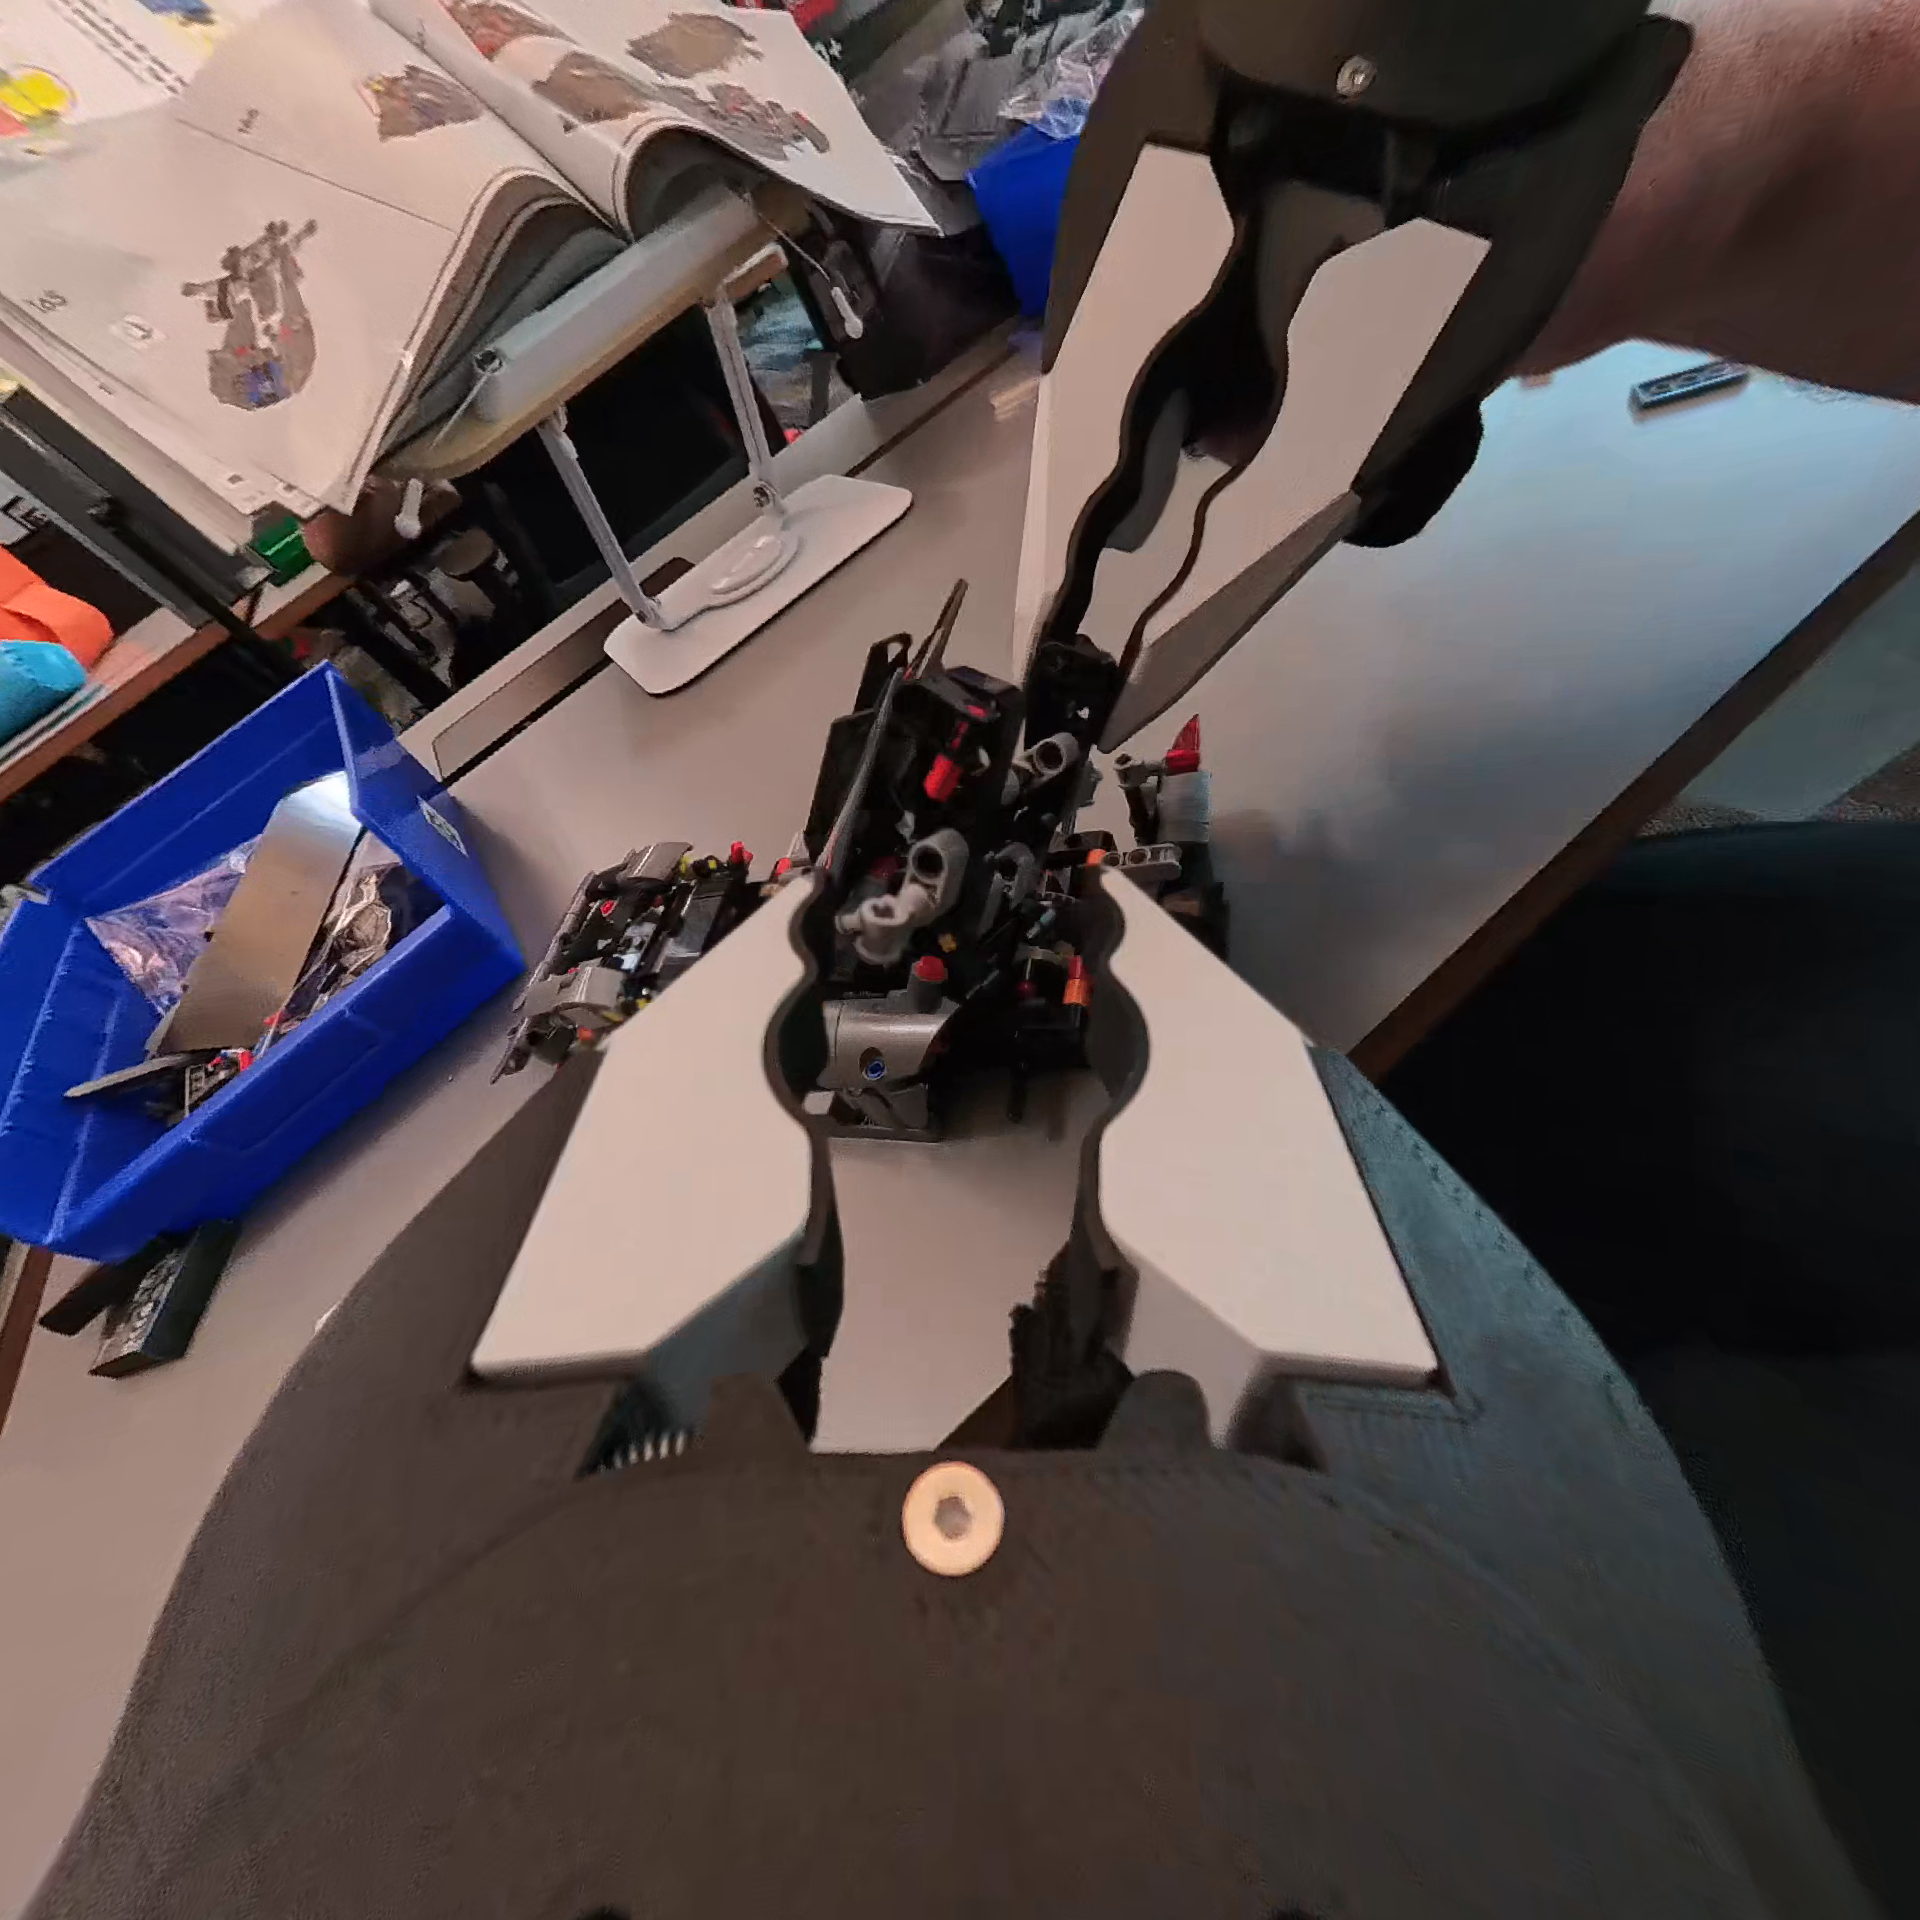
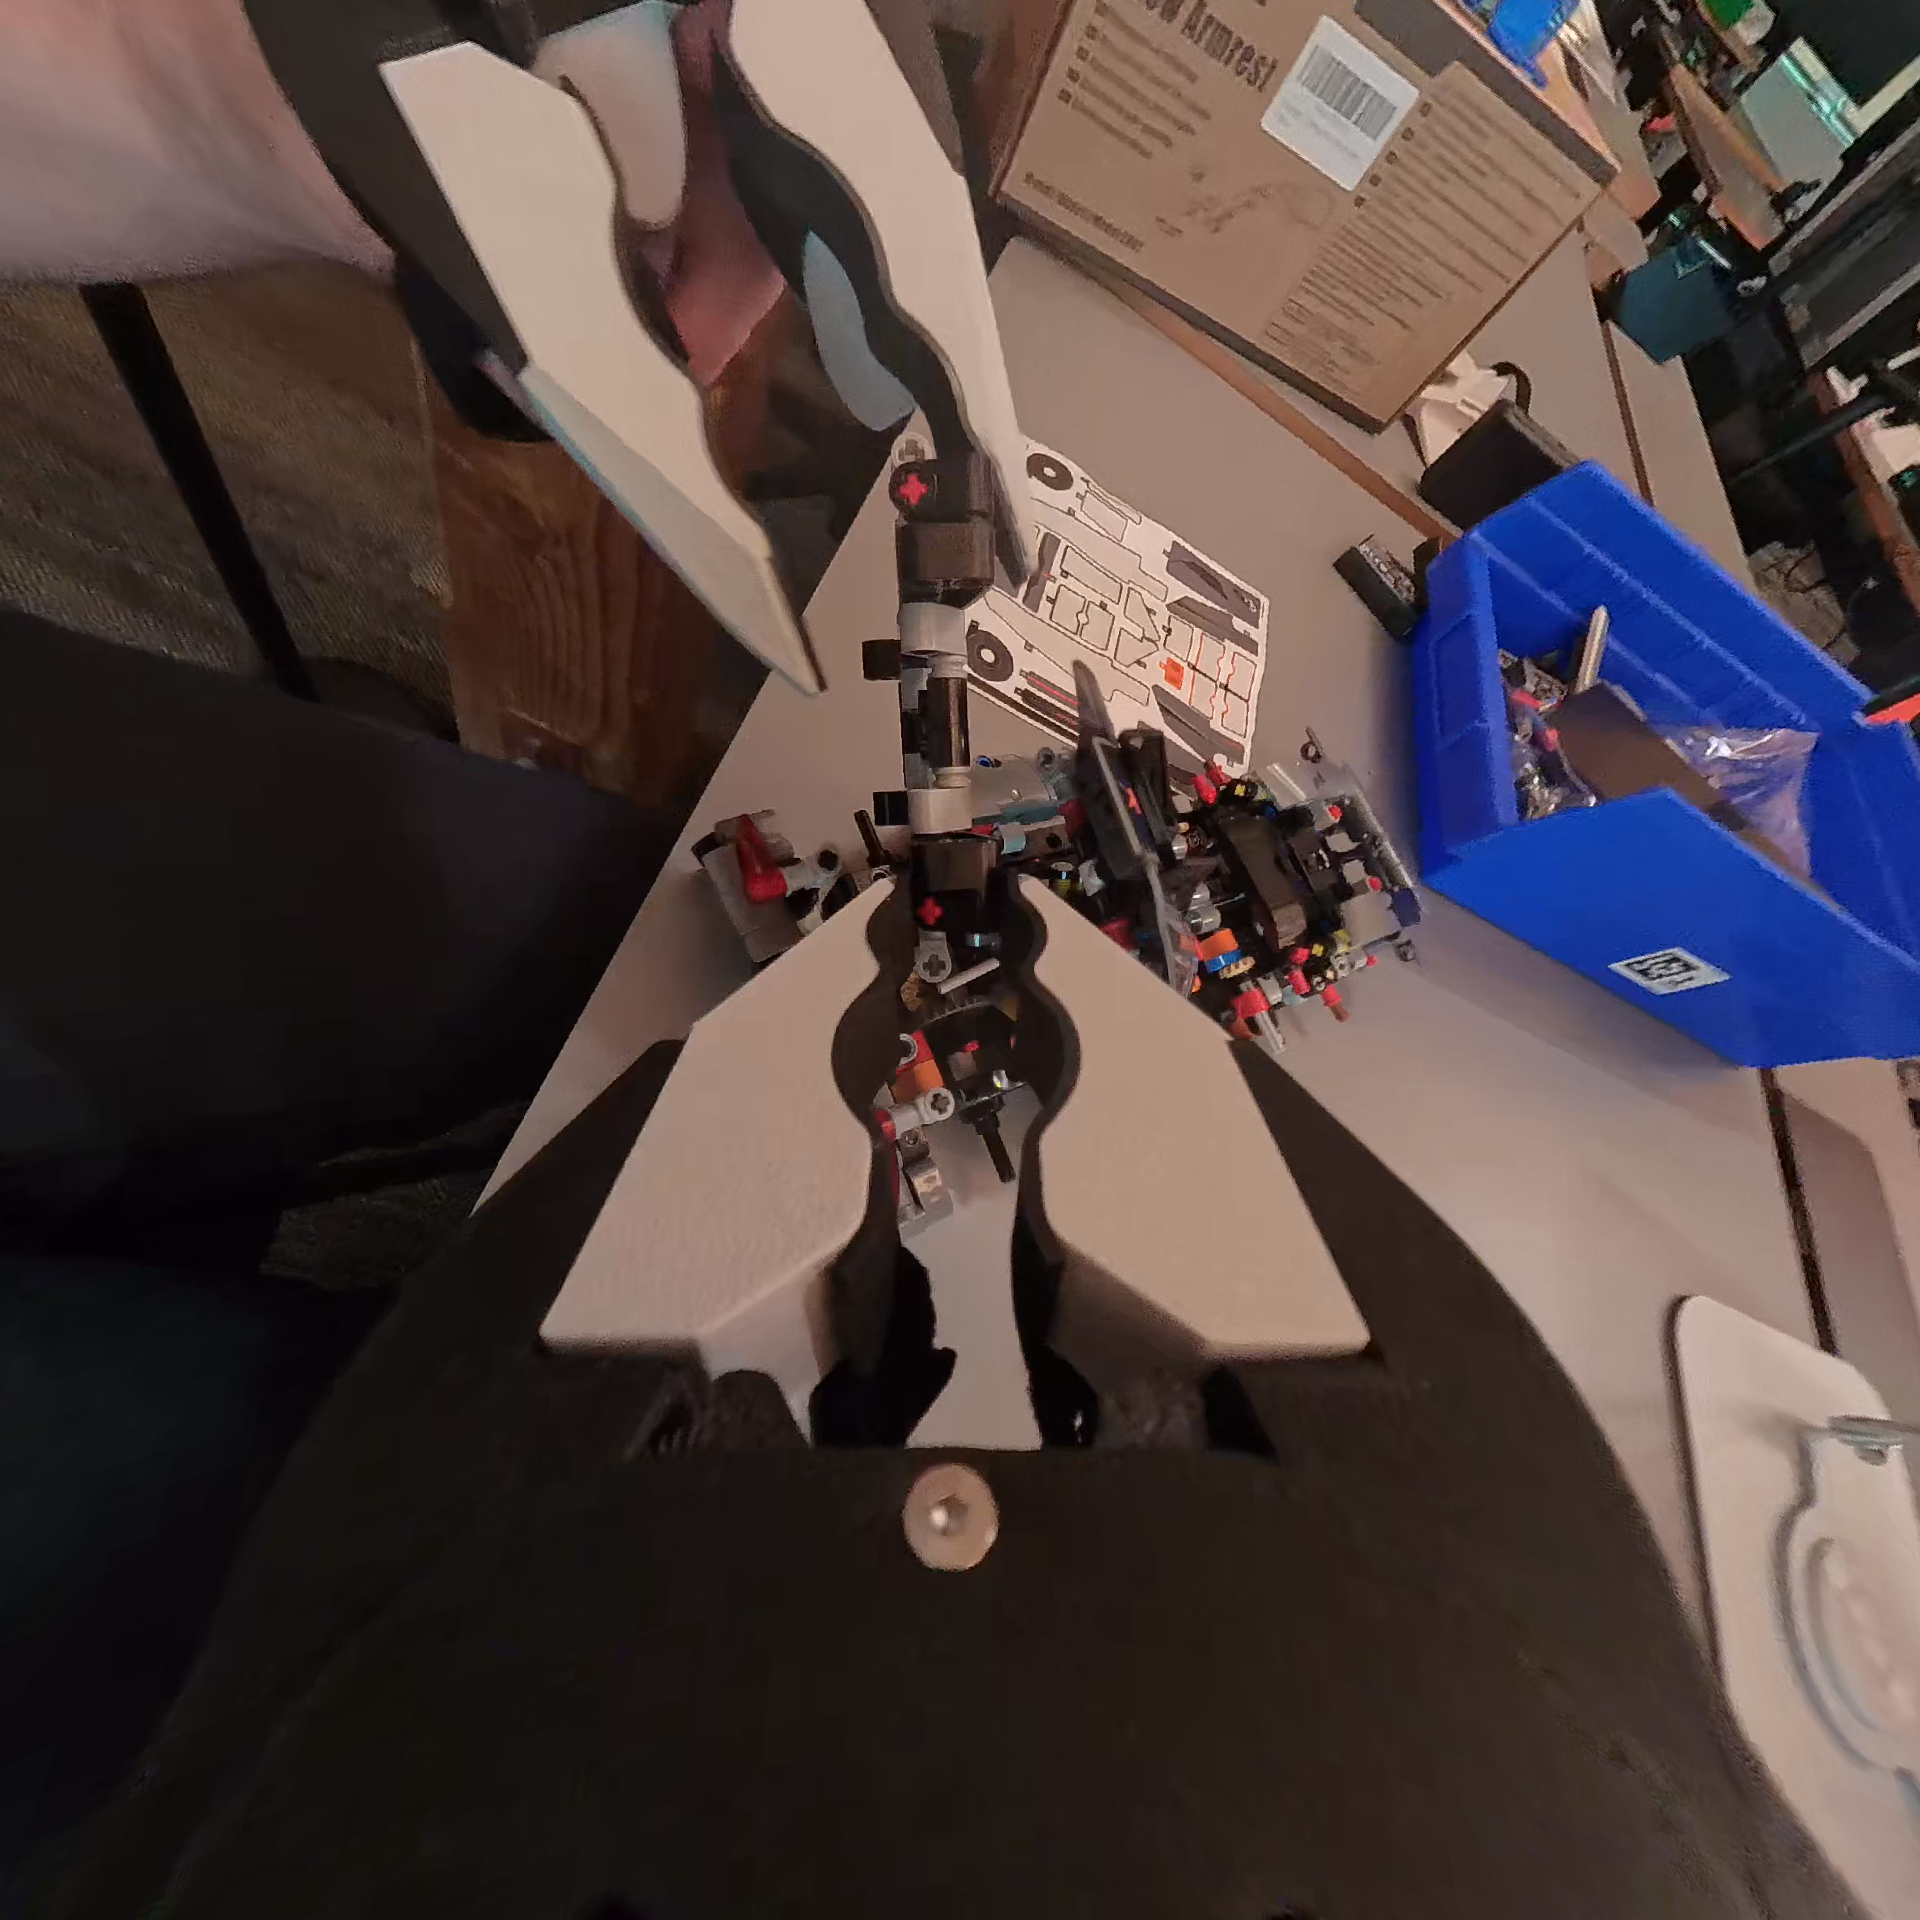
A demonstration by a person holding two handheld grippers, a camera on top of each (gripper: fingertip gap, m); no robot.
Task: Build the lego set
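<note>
A long black and grey lego assembly [image 1: 935, 894] with red pins is held above the grey table [image 1: 1403, 675]. My left gripper [image 1: 958, 881] is shut on its near end. My right gripper [image 1: 1081, 691] reaches in from the upper right and is shut on its far end. In the right wrist view the same assembly [image 2: 935, 727] runs away from my right gripper [image 2: 956, 885] up to my left gripper [image 2: 904, 613]. A second, wider lego assembly [image 1: 623, 935] lies on the table and also shows in the right wrist view [image 2: 1257, 883].
A blue bin [image 1: 208, 1039] of parts and bags stands to the left; it also shows in the right wrist view [image 2: 1662, 883]. An open instruction book [image 1: 312, 208] rests on a stand [image 1: 758, 561]. A sticker sheet [image 2: 1143, 623], a cardboard box [image 2: 1299, 187] and a small grey-red piece [image 2: 769, 873] lie nearby. The table edge [image 1: 1558, 831] runs on the right. The small grey-red piece [image 2: 769, 873] sits 5 centimetres or so from the ends of my left fingers.
</note>
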